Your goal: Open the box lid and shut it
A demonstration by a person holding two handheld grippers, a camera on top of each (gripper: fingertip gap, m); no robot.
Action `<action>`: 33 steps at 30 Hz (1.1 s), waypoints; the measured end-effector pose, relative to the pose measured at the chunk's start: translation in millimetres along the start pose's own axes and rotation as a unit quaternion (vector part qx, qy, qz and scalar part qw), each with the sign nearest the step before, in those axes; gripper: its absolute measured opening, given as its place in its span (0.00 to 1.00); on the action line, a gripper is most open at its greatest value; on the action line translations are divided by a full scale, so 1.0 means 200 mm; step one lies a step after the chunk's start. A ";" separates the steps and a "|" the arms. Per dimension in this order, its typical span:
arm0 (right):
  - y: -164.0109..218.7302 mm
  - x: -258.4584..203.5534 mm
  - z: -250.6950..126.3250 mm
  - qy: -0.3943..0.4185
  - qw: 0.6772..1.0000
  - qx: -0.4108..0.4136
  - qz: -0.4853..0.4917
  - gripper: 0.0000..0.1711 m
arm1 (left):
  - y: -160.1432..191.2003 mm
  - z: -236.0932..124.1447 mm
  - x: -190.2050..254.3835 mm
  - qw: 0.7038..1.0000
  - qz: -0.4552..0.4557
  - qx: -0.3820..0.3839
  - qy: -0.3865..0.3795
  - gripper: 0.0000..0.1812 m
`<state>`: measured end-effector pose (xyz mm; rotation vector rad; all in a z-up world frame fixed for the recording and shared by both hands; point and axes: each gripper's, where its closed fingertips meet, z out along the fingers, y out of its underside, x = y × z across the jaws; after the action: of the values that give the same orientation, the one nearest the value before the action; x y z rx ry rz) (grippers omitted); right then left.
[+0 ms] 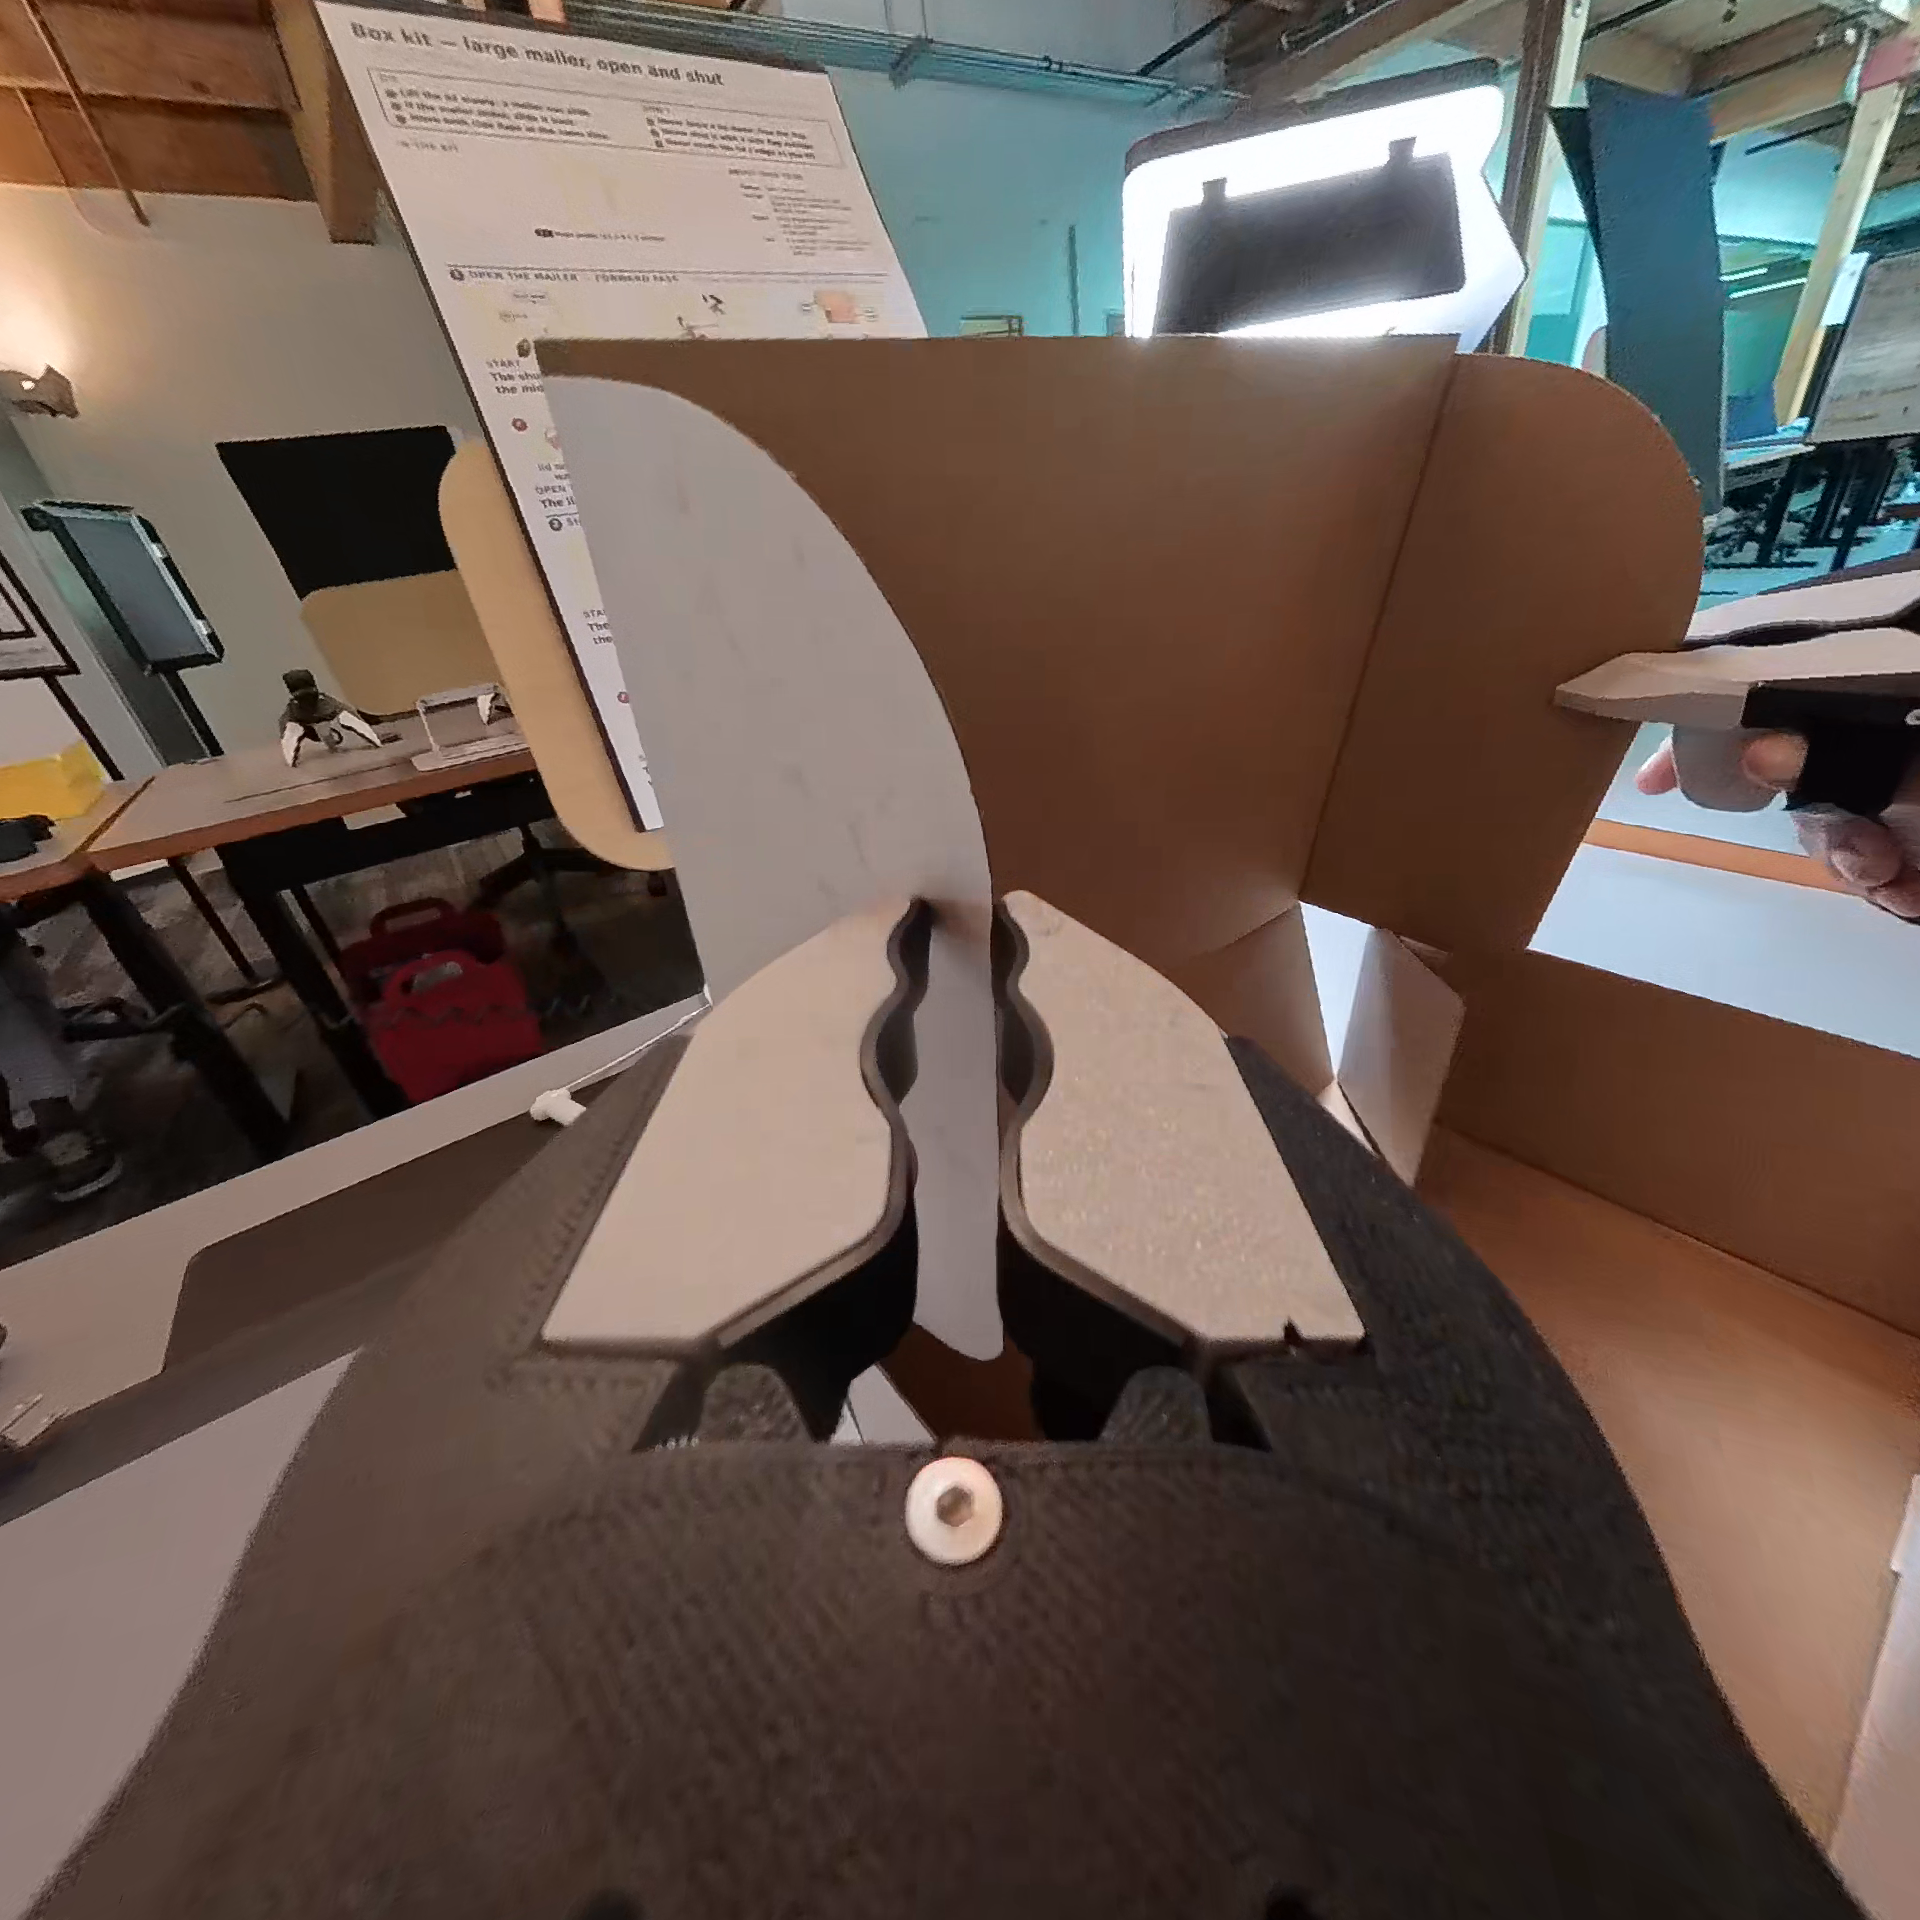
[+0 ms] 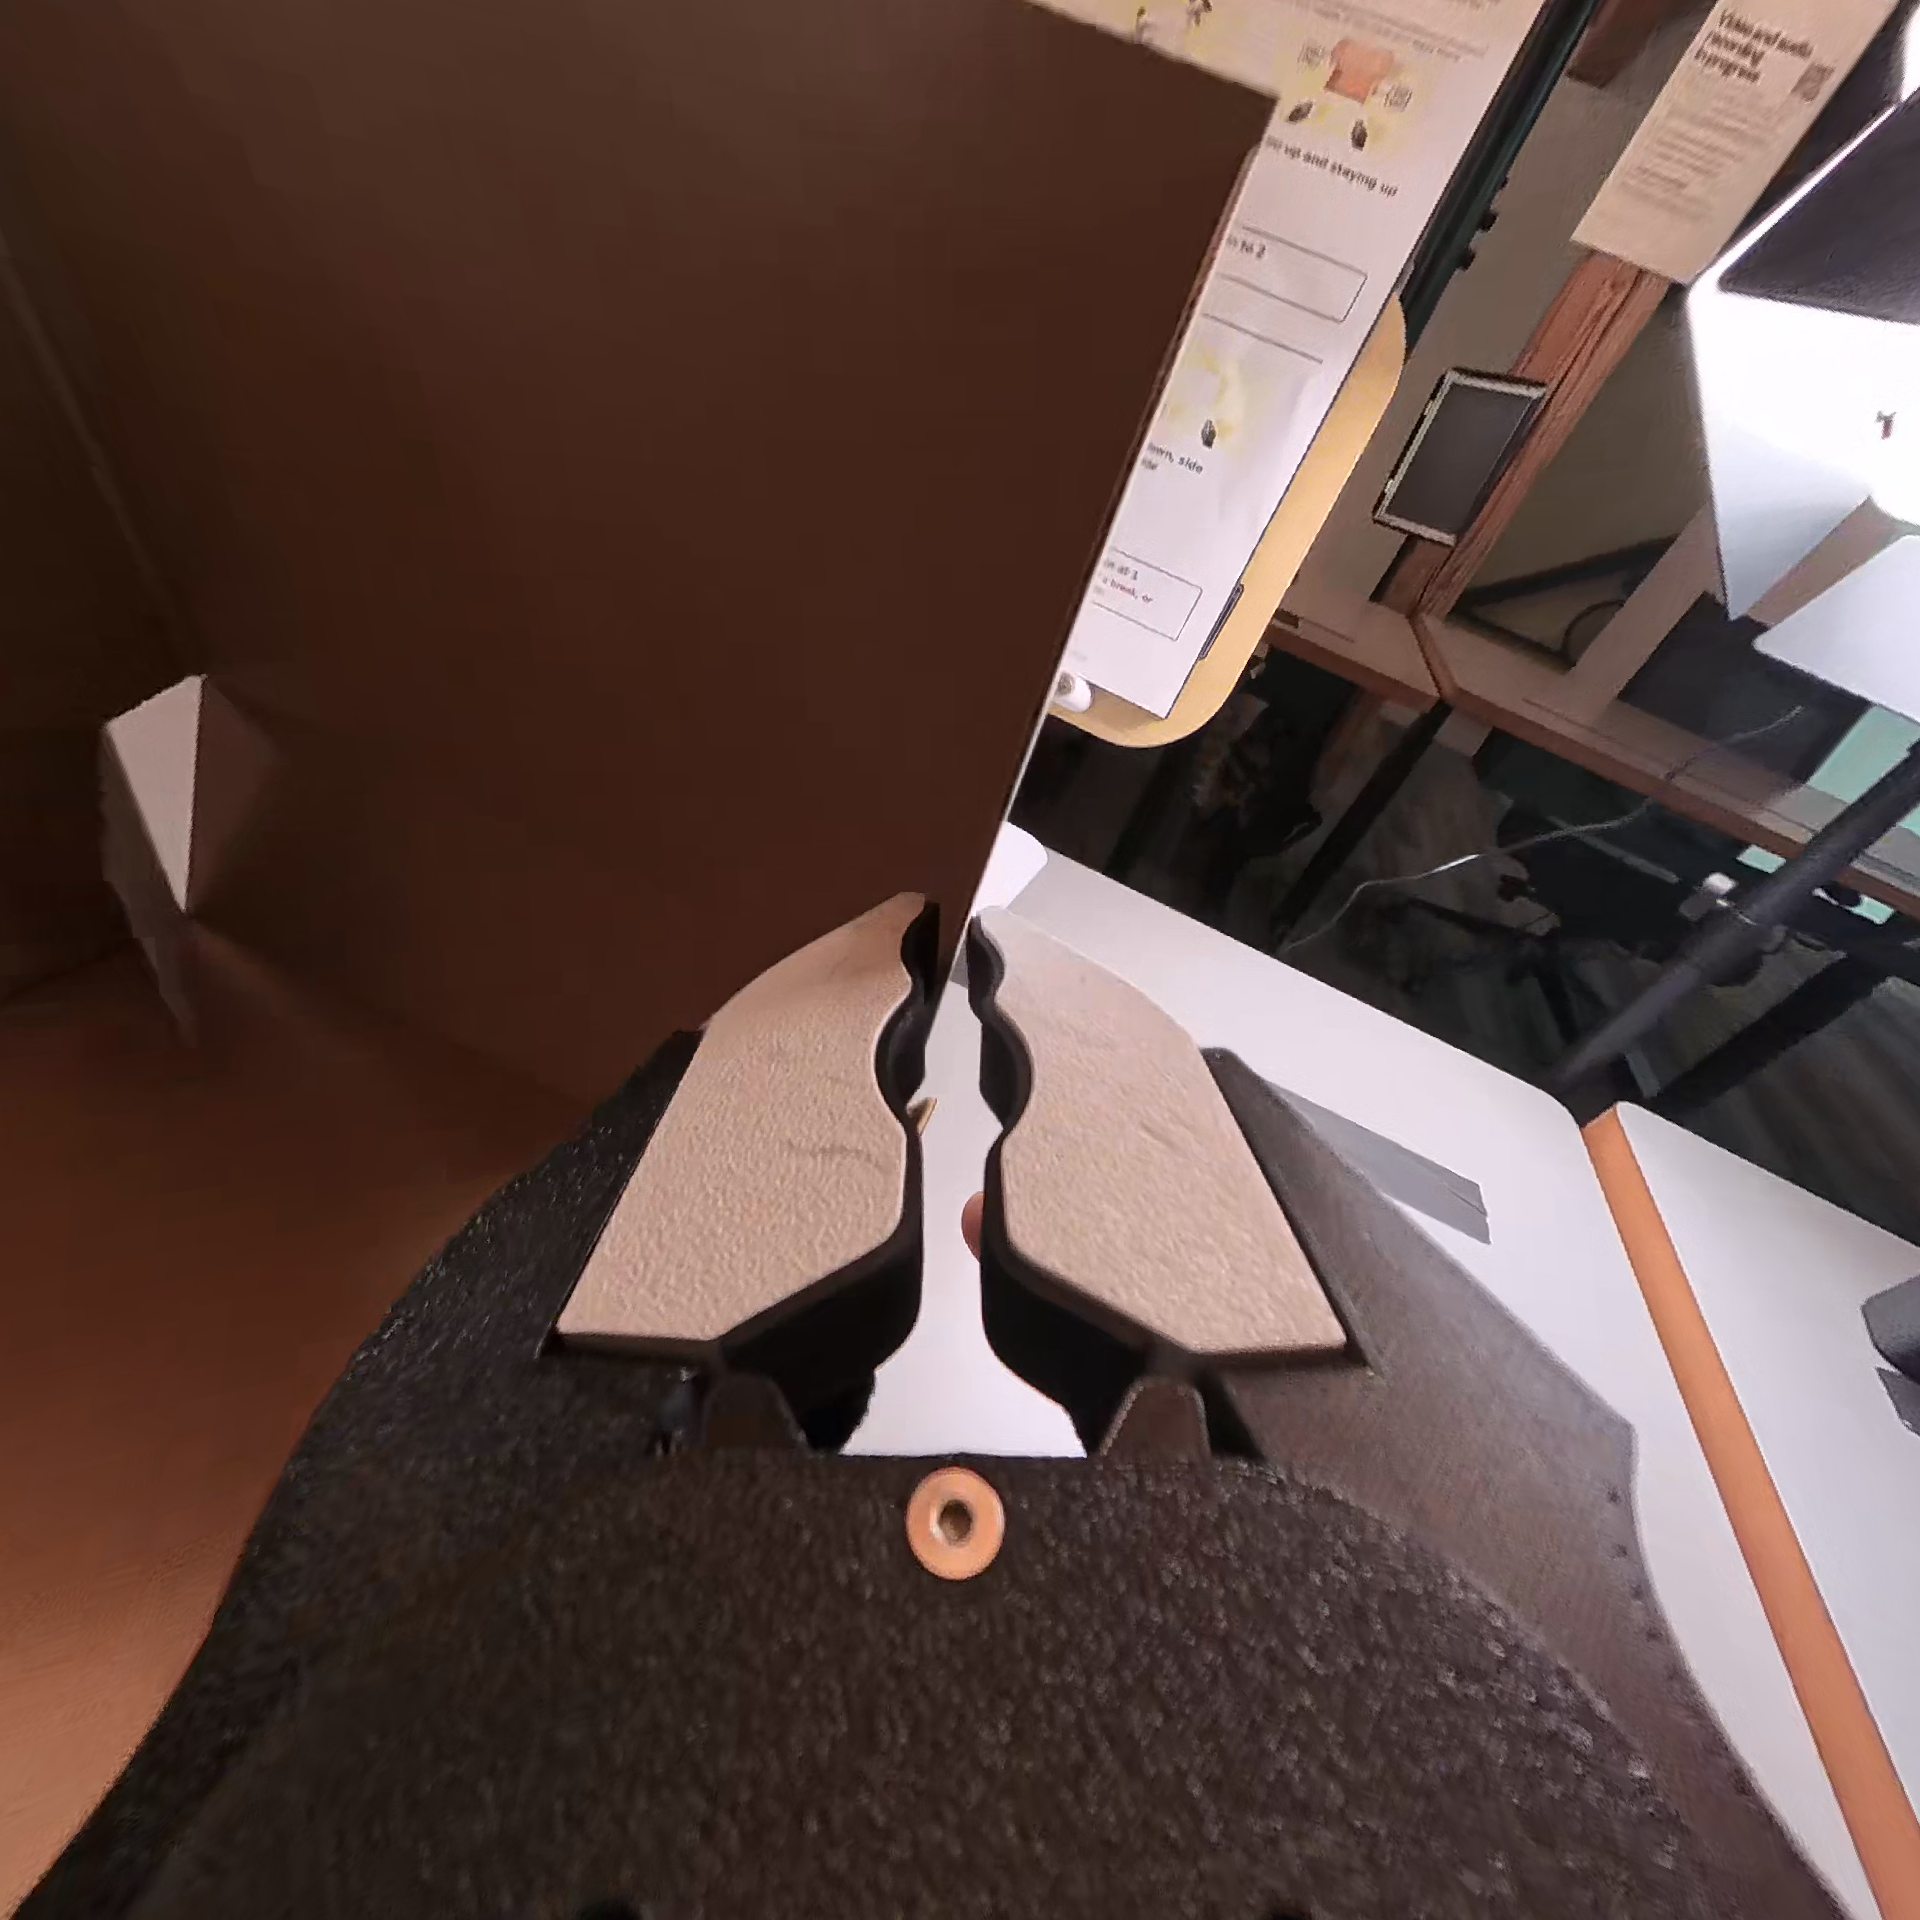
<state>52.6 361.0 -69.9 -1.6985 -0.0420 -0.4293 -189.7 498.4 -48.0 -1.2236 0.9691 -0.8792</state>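
Gripping the lid's left side flap, the left gripper has its jaws clenched on the thin white-faced card, which runs up between the two fingers. The box lies open on a white table, its brown lid raised upright and filling the middle of the left wrist view. At the lid's far side, the right side flap folds forward, and the right gripper meets its edge, with a hand behind it.

From the right wrist view, the right gripper pinches that flap at the fingertips; the jaws are nearly together with the card's edge held at the tips, a narrow gap left farther back. The dark brown card blocks most of the view to the left.

Behind the lid stands an instruction board with a pale wooden panel beside it, and a bright lamp panel glows above the lid's top edge. Off to the left are a desk carrying another gripper and a red bag on the floor beneath.
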 end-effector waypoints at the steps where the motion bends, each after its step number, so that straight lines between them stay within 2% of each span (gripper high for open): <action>1: -0.02 0.00 0.00 -0.004 1.000 0.004 0.000 0.03 | -0.01 0.01 -0.01 1.000 -0.005 -0.006 0.007 0.07; 5: -0.06 0.03 0.03 -0.002 1.000 0.001 -0.003 0.02 | -0.06 0.04 -0.01 0.996 -0.056 -0.033 0.059 0.07; 8: -0.07 0.00 -0.01 -0.003 1.000 0.009 -0.007 0.03 | -0.07 0.01 0.04 0.996 -0.035 -0.034 0.078 0.07; 16: 0.07 -0.14 -0.24 -0.019 1.000 0.017 0.000 0.03 | 0.05 -0.26 0.23 0.991 -0.024 -0.029 0.126 0.02; 23: 0.27 -0.29 -0.36 -0.064 0.995 -0.034 -0.074 0.06 | 0.24 -0.36 0.32 0.992 0.050 -0.083 0.082 0.01; 28: 0.35 -0.36 -0.46 -0.136 0.988 -0.054 -0.056 0.08 | 0.33 -0.47 0.31 0.990 0.070 -0.113 0.052 0.01; 29: 0.35 -0.37 -0.49 -0.148 0.987 -0.049 -0.045 0.09 | 0.34 -0.50 0.31 0.989 0.073 -0.116 0.053 0.02; 31: 0.32 -0.37 -0.56 -0.165 0.985 -0.037 -0.039 0.15 | 0.32 -0.57 0.31 0.990 0.064 -0.108 0.056 0.10; 33: 0.27 -0.35 -0.63 -0.170 0.984 -0.031 -0.031 0.21 | 0.21 -0.62 0.30 0.994 0.033 -0.083 0.069 0.18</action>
<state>-30.2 244.4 -127.9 -1.8195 -0.3353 -0.1829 -284.1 405.2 -106.6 -1.2758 1.2069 -0.8525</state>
